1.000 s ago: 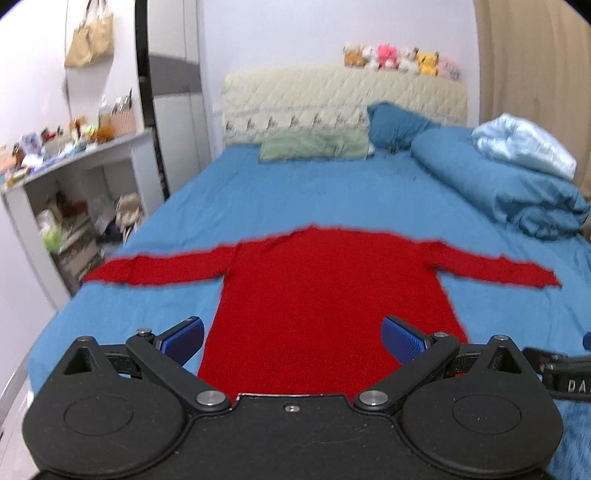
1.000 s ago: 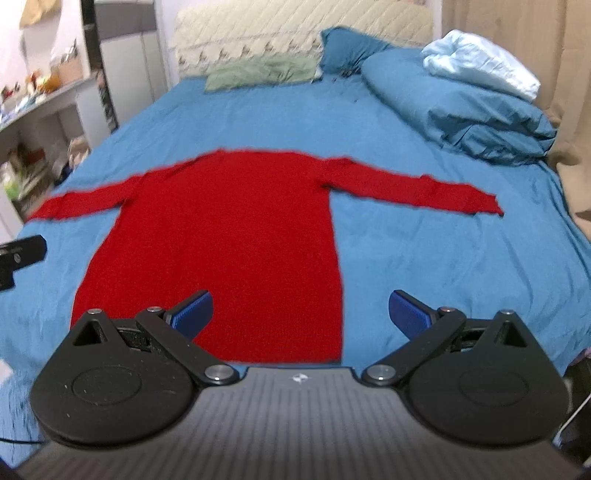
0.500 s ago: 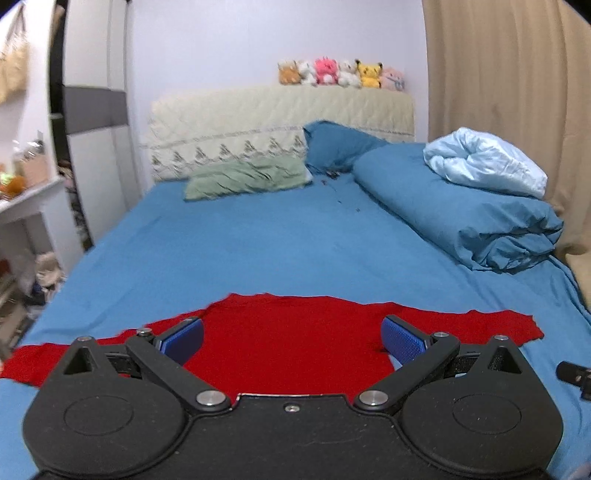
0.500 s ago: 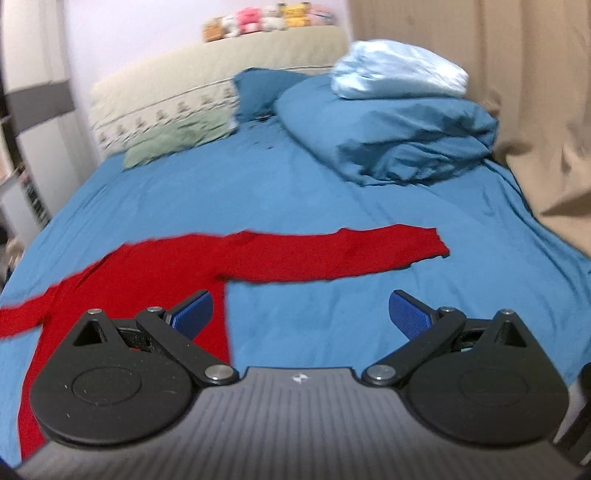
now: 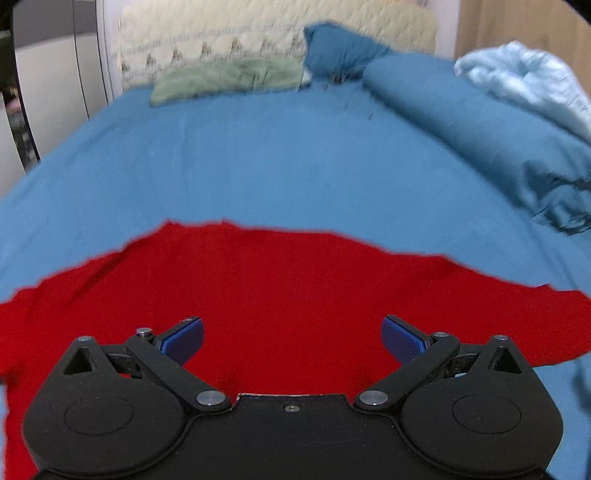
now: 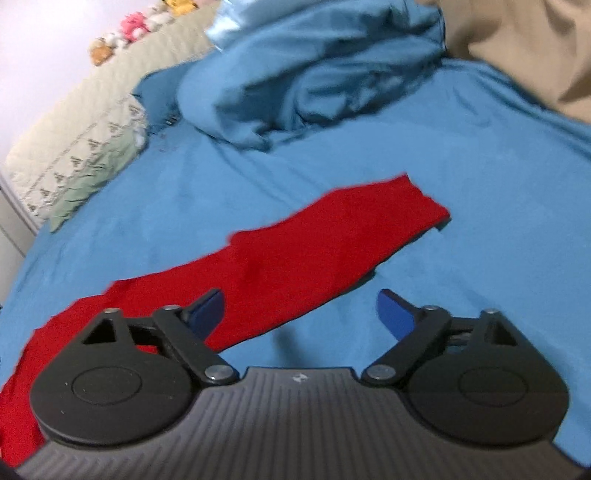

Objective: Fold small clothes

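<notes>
A red long-sleeved sweater (image 5: 288, 291) lies flat on the blue bed sheet (image 5: 280, 166). My left gripper (image 5: 291, 338) hovers over its upper body near the neckline, its blue pads wide apart and open with only flat cloth below them. In the right wrist view the sweater's right sleeve (image 6: 332, 236) stretches out diagonally toward its cuff. My right gripper (image 6: 300, 312) hangs over the sleeve's near edge; its jaws are closing but stand wide, with the left pad (image 6: 208, 310) above the red cloth and nothing pinched.
A rolled blue duvet (image 6: 314, 66) with a pale blue blanket (image 5: 528, 85) lies at the far right. A green pillow (image 5: 229, 77) and a blue pillow (image 5: 343, 51) rest against the quilted headboard (image 5: 258, 33). A beige curtain (image 6: 524, 44) hangs right of the bed.
Both grippers dropped lower and went forward over the sweater. The left now looks at the shoulders up close. The right swung rightward, rolled, and now faces the right sleeve.
</notes>
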A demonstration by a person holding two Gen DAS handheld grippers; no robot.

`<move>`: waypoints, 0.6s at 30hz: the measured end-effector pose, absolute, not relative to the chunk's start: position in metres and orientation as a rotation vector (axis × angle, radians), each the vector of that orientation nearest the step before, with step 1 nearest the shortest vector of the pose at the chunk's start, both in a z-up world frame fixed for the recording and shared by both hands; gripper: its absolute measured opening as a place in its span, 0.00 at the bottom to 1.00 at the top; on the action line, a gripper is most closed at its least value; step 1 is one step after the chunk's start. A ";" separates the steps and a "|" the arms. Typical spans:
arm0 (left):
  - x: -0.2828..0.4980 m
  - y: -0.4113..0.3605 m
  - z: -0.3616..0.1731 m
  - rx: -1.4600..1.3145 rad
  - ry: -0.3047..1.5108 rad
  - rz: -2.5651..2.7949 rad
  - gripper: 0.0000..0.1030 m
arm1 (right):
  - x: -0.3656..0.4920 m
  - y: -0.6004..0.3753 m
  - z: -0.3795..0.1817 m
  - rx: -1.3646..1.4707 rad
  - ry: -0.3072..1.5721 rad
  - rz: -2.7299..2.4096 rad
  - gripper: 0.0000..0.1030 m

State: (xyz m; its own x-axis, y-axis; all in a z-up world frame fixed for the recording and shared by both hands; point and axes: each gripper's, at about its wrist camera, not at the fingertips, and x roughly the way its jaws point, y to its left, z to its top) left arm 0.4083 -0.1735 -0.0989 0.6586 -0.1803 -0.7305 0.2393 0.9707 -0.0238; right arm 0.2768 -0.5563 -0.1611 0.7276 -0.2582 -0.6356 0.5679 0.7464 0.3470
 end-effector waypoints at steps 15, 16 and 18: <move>0.465 -0.160 -0.173 0.047 0.936 -0.234 1.00 | 0.331 -0.588 -0.191 0.500 0.560 -0.611 0.21; 0.465 -0.157 -0.171 0.045 0.940 -0.247 1.00 | 0.333 -0.587 -0.186 0.499 0.557 -0.612 0.20; 0.467 -0.149 -0.166 0.037 0.944 -0.260 1.00 | 0.342 -0.580 -0.167 0.509 0.533 -0.582 0.20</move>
